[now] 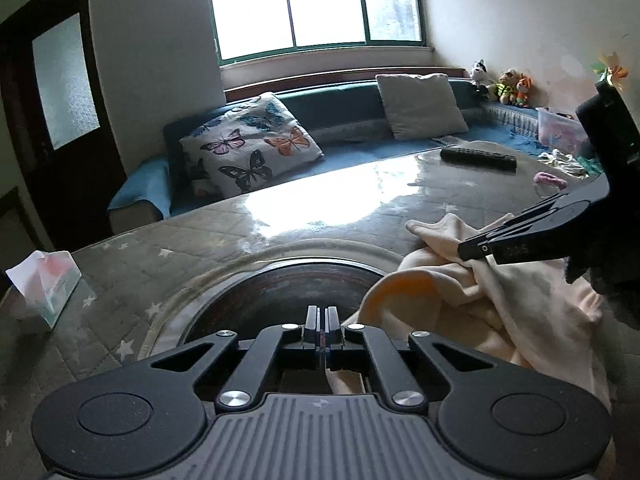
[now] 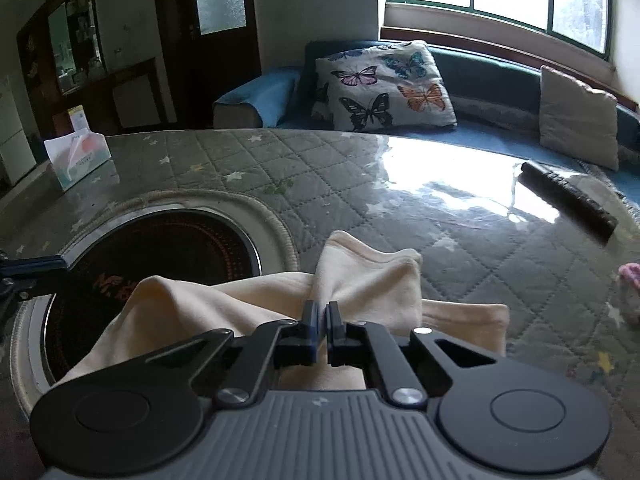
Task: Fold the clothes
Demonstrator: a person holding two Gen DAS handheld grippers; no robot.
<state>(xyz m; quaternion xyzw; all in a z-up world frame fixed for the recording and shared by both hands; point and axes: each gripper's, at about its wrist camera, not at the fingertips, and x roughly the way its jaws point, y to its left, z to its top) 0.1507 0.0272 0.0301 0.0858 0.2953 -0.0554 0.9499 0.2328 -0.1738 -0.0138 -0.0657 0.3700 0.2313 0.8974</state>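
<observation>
Right wrist view: cream garment (image 2: 360, 280) pinched in right tool (image 2: 321, 312).

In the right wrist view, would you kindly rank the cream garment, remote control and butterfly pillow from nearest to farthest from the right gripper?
1. Cream garment: pinched in the right gripper.
2. Remote control: on the table, right.
3. Butterfly pillow: on the sofa beyond the table.

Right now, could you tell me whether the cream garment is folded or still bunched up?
Bunched, not folded: the cream garment lies in loose rumpled peaks, pinched by the right gripper.
</observation>
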